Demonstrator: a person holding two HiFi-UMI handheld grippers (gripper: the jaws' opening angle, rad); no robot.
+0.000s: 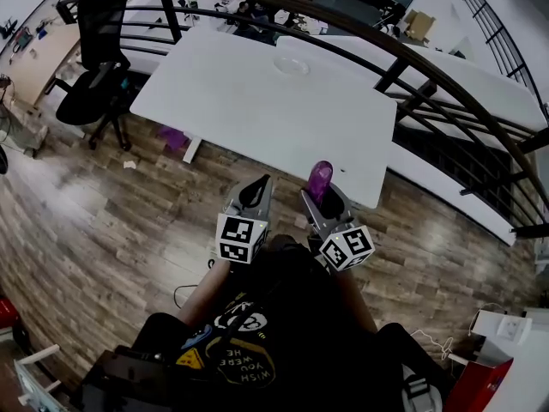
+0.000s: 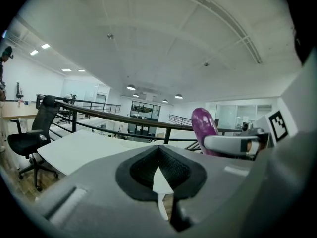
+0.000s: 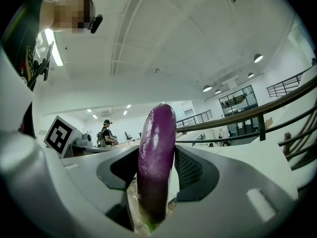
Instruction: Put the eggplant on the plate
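A long purple eggplant (image 1: 320,178) stands upright between the jaws of my right gripper (image 1: 319,197), which is shut on its lower part. In the right gripper view the eggplant (image 3: 157,152) fills the gap between the dark pads (image 3: 190,167). My left gripper (image 1: 257,192) is beside it to the left, shut and holding nothing; its jaws meet at a point (image 2: 158,150), and the eggplant (image 2: 204,128) shows to its right. Both grippers hover over the wooden floor just short of the white table (image 1: 240,101). A pale round plate (image 1: 292,64) sits near the table's far edge.
A black office chair (image 1: 94,67) stands left of the table. A dark metal railing (image 1: 412,67) curves behind and right of it. A small purple object (image 1: 174,137) lies on the floor under the table's left end. A red-and-white box (image 1: 485,380) sits at the lower right.
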